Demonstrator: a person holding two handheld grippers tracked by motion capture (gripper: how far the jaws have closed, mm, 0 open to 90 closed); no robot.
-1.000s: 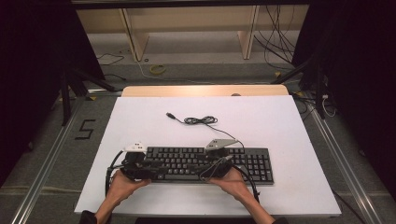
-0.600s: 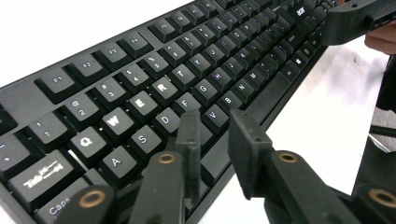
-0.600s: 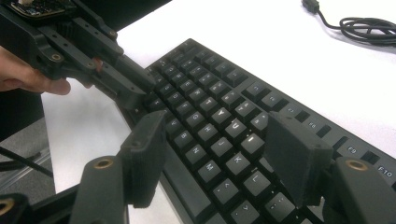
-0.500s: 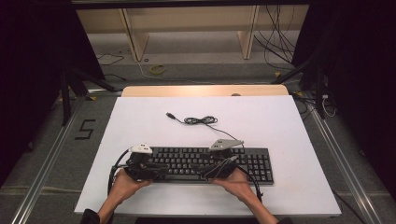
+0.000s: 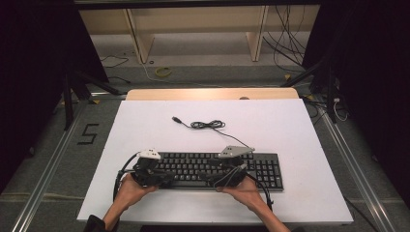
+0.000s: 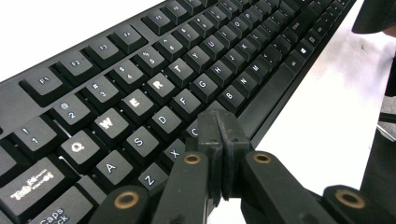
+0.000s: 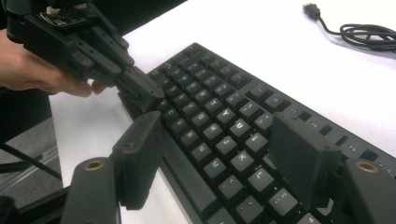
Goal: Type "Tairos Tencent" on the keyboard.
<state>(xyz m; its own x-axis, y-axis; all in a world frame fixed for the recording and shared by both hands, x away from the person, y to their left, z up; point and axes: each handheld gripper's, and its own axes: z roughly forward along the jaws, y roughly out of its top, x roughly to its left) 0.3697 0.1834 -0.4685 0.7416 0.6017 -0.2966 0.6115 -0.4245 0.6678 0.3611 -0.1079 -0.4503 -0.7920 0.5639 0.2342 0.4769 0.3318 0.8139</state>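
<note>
A flat black plastic keyboard point(image 5: 217, 170) with white letters is seen lying on the white table top point(image 5: 290, 125), near the edge closest to the person. Its thin black cord point(image 5: 208, 124) is laid in a loose coil farther back on the table, with the plug end free and not put into anything.

The left gripper point(image 6: 218, 128) is held low over the keys near the C key, at the left half of the keyboard. Its two black jaws are pressed tight together, and nothing is held between them. It cannot be told if a key is being touched.

The right gripper point(image 7: 219, 154) is held above the right-hand letter keys. Its jaws are spread wide apart, with keys seen in the gap, and nothing is gripped.

The work looks to be at an early stage. The keyboard is not lifted or clamped yet. A hold on it, or a press on its keys, is judged to be left to do.
</note>
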